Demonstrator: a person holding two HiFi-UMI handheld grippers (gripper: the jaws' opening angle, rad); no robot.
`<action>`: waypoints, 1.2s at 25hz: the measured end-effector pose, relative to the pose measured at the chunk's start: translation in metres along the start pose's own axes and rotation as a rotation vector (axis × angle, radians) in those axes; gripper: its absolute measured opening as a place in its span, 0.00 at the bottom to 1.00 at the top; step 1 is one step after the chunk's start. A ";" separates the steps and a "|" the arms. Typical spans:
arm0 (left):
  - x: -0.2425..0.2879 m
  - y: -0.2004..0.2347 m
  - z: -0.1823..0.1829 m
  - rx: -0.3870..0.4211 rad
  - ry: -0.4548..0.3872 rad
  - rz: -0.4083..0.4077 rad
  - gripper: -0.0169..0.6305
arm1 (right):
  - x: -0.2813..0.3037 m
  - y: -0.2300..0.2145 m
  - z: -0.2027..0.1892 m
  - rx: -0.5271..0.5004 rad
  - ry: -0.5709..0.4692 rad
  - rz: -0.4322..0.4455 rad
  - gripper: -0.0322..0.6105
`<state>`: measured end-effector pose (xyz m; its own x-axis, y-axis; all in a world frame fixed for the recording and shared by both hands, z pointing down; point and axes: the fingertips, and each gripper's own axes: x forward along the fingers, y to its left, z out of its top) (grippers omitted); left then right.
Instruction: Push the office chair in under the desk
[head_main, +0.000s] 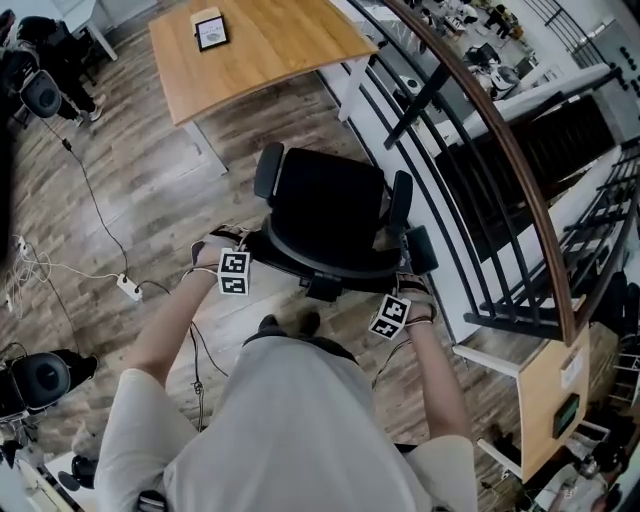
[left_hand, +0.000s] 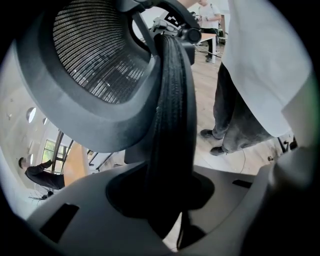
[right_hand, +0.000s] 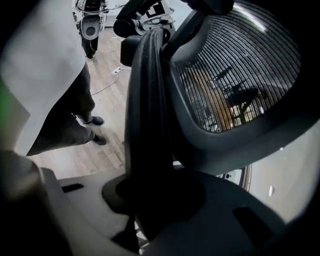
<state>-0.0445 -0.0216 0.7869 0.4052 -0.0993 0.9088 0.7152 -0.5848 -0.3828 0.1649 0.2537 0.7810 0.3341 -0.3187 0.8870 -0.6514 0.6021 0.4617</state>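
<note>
A black office chair (head_main: 325, 215) stands on the wood floor just in front of me, its seat facing the wooden desk (head_main: 270, 55) further off. My left gripper (head_main: 243, 248) grips the left side of the backrest's upper rim and my right gripper (head_main: 408, 285) the right side. In the left gripper view, the left gripper (left_hand: 165, 200) is shut on the padded black rim (left_hand: 170, 125), with the mesh headrest (left_hand: 95, 60) above. The right gripper view shows the right gripper (right_hand: 155, 200) shut on the same rim (right_hand: 147, 115).
A black railing with a brown handrail (head_main: 480, 140) runs close along the chair's right. A tablet (head_main: 211, 33) lies on the desk, whose white leg (head_main: 205, 145) stands ahead left. A power strip (head_main: 130, 288) and cables lie on the floor at left.
</note>
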 end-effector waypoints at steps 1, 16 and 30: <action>0.002 0.005 0.001 -0.007 -0.001 0.003 0.19 | 0.003 -0.007 -0.002 -0.004 -0.003 -0.003 0.18; 0.038 0.100 0.010 -0.099 0.020 0.044 0.21 | 0.052 -0.114 -0.024 -0.055 -0.037 0.002 0.18; 0.066 0.201 -0.011 -0.179 0.038 0.044 0.20 | 0.110 -0.246 -0.015 -0.138 -0.060 0.011 0.18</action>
<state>0.1199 -0.1540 0.7720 0.4099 -0.1565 0.8986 0.5827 -0.7130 -0.3900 0.3719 0.0819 0.7651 0.2836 -0.3524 0.8918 -0.5538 0.6991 0.4524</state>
